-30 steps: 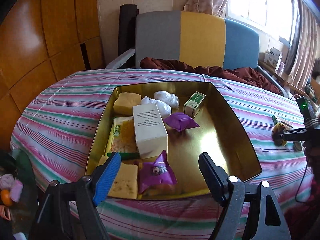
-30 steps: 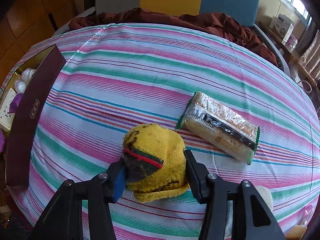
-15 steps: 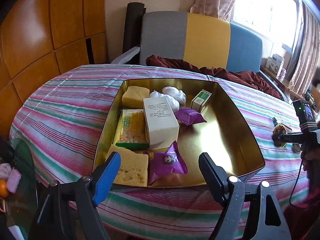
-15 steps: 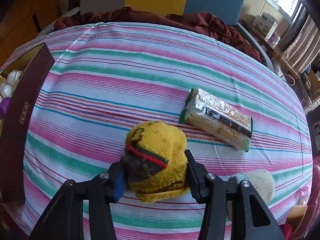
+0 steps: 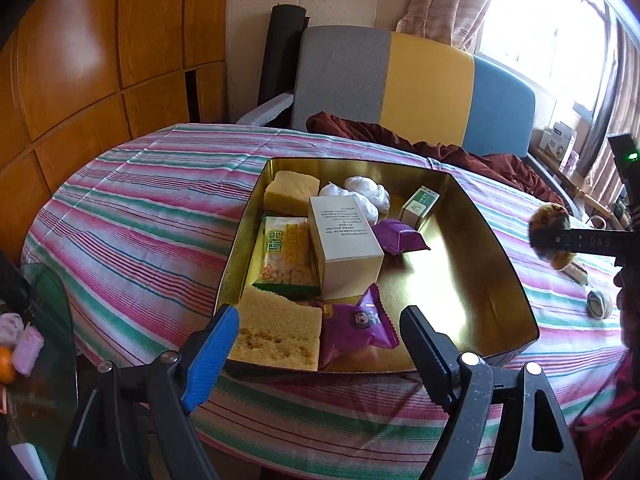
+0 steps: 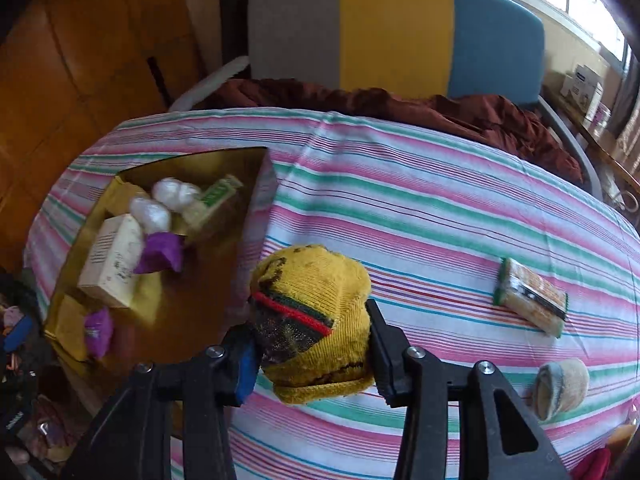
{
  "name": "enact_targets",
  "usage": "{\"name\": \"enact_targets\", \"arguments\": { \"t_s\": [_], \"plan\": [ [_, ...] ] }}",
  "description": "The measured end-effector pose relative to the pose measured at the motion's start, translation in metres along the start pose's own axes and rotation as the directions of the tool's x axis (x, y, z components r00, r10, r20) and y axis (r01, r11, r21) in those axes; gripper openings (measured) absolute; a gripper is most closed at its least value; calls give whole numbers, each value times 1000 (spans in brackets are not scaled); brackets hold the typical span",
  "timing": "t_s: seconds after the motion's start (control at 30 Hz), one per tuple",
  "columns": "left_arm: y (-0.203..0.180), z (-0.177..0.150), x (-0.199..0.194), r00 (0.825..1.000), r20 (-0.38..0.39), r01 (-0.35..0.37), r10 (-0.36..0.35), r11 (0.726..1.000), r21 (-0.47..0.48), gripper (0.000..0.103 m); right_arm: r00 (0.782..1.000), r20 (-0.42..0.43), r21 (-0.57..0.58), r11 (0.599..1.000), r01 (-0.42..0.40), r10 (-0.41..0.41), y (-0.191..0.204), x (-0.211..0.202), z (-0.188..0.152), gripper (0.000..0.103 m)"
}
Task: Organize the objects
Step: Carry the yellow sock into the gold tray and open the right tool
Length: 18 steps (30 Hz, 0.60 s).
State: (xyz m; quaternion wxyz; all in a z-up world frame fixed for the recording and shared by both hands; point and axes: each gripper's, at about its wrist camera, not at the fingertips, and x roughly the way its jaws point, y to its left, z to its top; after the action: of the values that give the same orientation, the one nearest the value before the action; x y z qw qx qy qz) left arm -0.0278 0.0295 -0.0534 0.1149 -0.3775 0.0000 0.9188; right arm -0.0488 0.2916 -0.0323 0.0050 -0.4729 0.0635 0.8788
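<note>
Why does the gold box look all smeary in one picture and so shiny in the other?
In the right wrist view the gold box and its snacks are streaked by motion blur, while the yellow knitted sock looks sharp. In the left wrist view window light bounces off the box floor as a bright glare patch.

Tricolour sofa (image 5: pixel 404 84) behind table; maroon cloth (image 6: pixel 400 104) on seat; wood panelling (image 5: pixel 80 60).

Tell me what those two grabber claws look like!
Both are black, with two long fingers. On the left gripper, one finger wears a bright blue pad and the other a black ridged pad, with shiny silver screws behind. The right gripper matches: blue pad on one side, black on the other, with silver screws. Seen from the side, it carries white letters and a green light.
</note>
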Motion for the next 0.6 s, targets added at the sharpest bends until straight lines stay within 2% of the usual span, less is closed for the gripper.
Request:
{"name": "enact_targets", "arguments": {
  "t_s": [0.17,0.27,0.53,0.57,0.6],
  "plan": [
    [19,5,-5,1000,20,-19,20,998,-55,83,995,-22,-121,987,-102,100,68,9,8,46],
    [30,7,-7,999,22,-35,37,996,-84,83,994,-68,-155,983,-99,90,94,33,8,47],
    [46,4,-3,998,3,-62,63,991,-122,83,985,-155,-132,986,-99,79,122,88,13,54],
    [46,4,-3,998,2,-62,63,991,-121,83,982,-160,-122,985,-119,98,122,90,13,56],
    [46,4,-2,998,0,-62,63,991,-119,83,979,-163,-115,984,-139,119,123,90,12,64]
  ]
}}
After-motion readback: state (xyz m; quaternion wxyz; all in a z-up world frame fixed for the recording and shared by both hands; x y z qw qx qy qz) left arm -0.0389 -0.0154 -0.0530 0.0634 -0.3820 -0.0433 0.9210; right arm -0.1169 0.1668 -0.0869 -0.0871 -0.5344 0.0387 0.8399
